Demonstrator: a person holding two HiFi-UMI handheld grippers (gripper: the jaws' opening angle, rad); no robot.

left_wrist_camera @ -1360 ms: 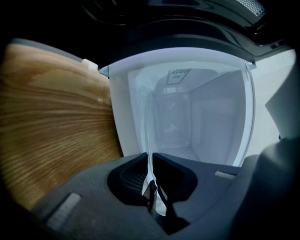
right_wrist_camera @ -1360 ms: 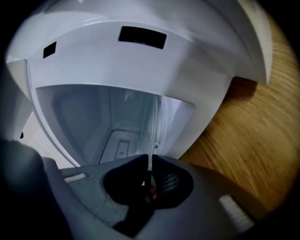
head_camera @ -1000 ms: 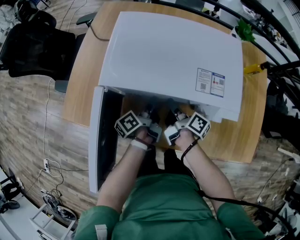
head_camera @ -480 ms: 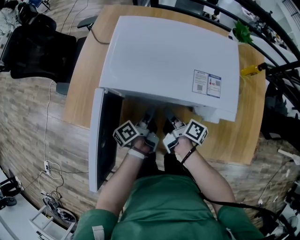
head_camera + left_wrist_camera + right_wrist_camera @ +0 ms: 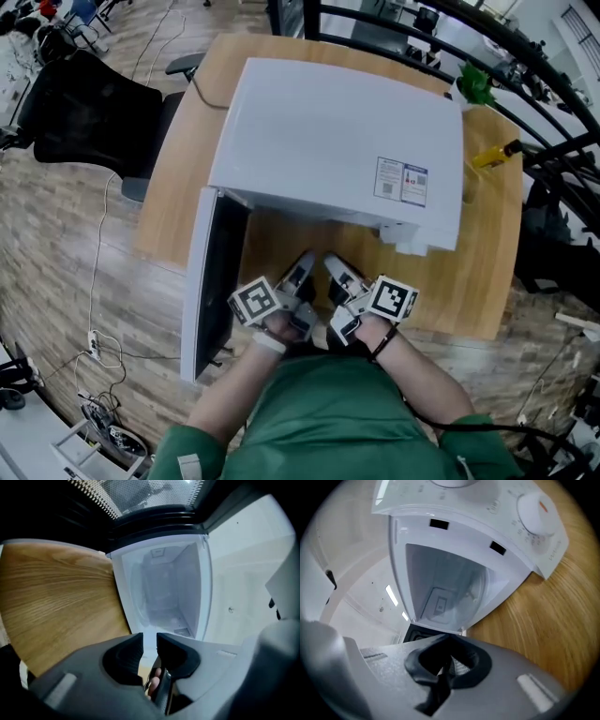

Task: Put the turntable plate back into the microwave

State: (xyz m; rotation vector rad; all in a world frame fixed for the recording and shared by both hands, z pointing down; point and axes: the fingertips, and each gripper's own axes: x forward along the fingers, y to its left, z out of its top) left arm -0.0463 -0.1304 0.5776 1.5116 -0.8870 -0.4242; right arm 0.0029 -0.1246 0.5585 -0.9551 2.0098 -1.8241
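White microwave open, right gripper aimed at its cavity, jaws together

Right gripper back from microwave, jaws together

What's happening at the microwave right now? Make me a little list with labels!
microwave: white, sits on the wooden table
door: swung open to the left
left gripper: in front of the opening; fingers apart, just opened wide then eased in a little; nothing between them
right gripper: beside the left one; fingers have just closed, shut on nothing
turntable plate: in neither gripper; cannot tell whether it lies inside
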